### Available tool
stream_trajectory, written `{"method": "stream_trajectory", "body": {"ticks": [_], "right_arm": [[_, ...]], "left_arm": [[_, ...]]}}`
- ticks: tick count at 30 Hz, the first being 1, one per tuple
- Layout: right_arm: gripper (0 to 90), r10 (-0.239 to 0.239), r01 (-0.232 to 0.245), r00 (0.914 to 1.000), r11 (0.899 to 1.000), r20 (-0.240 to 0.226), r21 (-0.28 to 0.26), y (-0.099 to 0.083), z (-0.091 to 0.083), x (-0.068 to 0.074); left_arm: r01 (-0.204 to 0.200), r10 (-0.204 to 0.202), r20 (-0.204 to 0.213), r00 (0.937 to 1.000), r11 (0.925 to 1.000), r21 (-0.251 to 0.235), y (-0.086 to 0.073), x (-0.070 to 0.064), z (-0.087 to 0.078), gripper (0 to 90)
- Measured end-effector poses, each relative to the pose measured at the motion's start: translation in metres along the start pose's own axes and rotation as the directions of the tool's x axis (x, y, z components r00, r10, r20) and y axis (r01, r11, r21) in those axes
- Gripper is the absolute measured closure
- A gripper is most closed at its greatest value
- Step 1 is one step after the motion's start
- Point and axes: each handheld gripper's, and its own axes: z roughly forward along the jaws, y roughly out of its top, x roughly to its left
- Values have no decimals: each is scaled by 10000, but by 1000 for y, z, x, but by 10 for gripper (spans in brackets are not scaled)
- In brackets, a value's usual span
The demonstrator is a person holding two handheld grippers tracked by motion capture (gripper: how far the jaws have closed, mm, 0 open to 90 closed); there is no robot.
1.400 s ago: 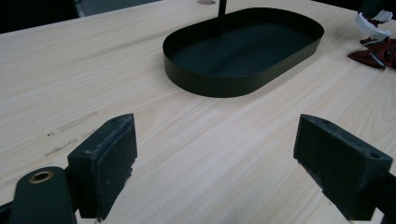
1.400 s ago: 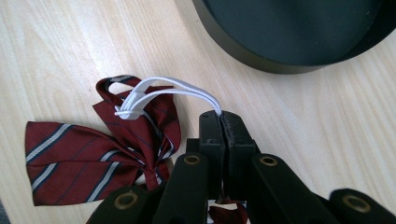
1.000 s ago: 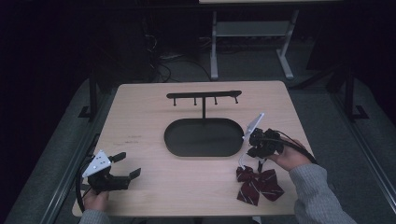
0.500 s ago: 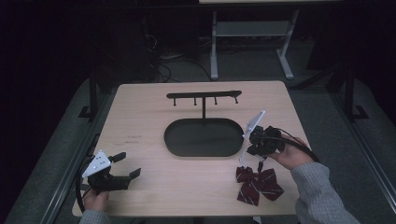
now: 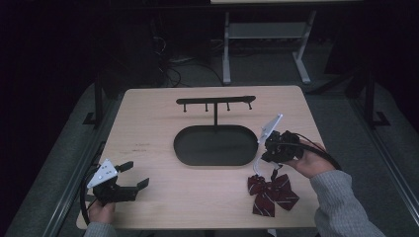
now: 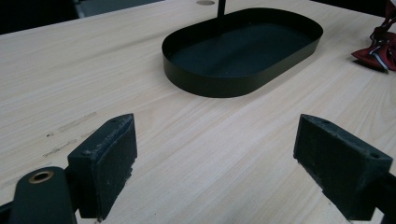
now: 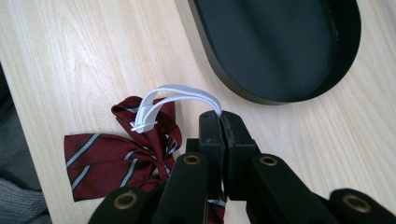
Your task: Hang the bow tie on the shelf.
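The right gripper (image 7: 219, 122), jaws pinching the white elastic loop (image 7: 180, 92) of the dark red striped fabric bow tie (image 5: 271, 193), has barely lifted since a second ago; the bow probably still rests near right of the black oval metal tray (image 5: 216, 145). Left gripper (image 5: 129, 174) stays spread, idle.

— What kind of room is this?
— It looks like a lab or a test room. A plain wooden table (image 5: 148, 128) stands alone on grey carpet.
— What else shows it?
— Behind the table there are loose cables (image 5: 170, 69) on the floor and a metal desk frame (image 5: 262, 44). All around it is dark.
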Motion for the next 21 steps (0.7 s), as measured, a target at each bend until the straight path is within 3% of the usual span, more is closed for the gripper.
{"method": "stream_trajectory", "body": {"ticks": [21], "right_arm": [[874, -278, 280, 9996, 9993, 90, -259, 9, -20, -1]], "left_arm": [[-10, 9, -51, 10000, 10000, -74, 0, 2, 0, 131]]}}
